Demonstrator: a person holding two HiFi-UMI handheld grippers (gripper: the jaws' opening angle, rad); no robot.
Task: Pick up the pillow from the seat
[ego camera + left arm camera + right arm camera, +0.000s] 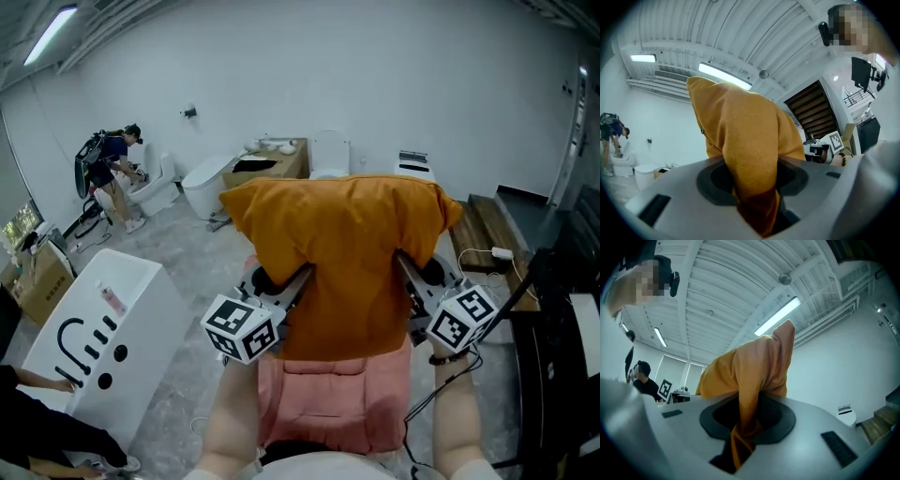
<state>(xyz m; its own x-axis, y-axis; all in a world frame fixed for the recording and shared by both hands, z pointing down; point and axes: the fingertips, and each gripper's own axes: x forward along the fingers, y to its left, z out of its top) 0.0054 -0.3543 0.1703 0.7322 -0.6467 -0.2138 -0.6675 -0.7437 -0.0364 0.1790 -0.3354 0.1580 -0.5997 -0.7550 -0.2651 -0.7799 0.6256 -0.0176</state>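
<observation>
- Floor (187,272): I read it only in the head view. It is grey and open to the left, between the pink seat (328,412) and the white basin unit (103,328).
- Right margin: wooden steps (480,234) and dark furniture (562,319) stand near the right tongs (403,264), so that side is tighter.
- Pillow (342,253): orange, held up between both tongs, directly over the seat. Its top corners spread wide and its lower half is drawn in. From above I cannot tell whether its bottom edge clears the seat.
- Both gripper views look upward. They show the pillow (740,136) (754,366) rising against a ribbed ceiling with strip lamps (724,75) (778,315), which the head view does not show.
- Left tongs (307,274) (752,192): narrow, clamped on a thick fold at the pillow's left side.
- Right tongs (740,439): narrower, pinching a thin fold at its right side.
- Toilets (211,183) and a bending person (112,169) are along the far wall, well apart from the tongs.
</observation>
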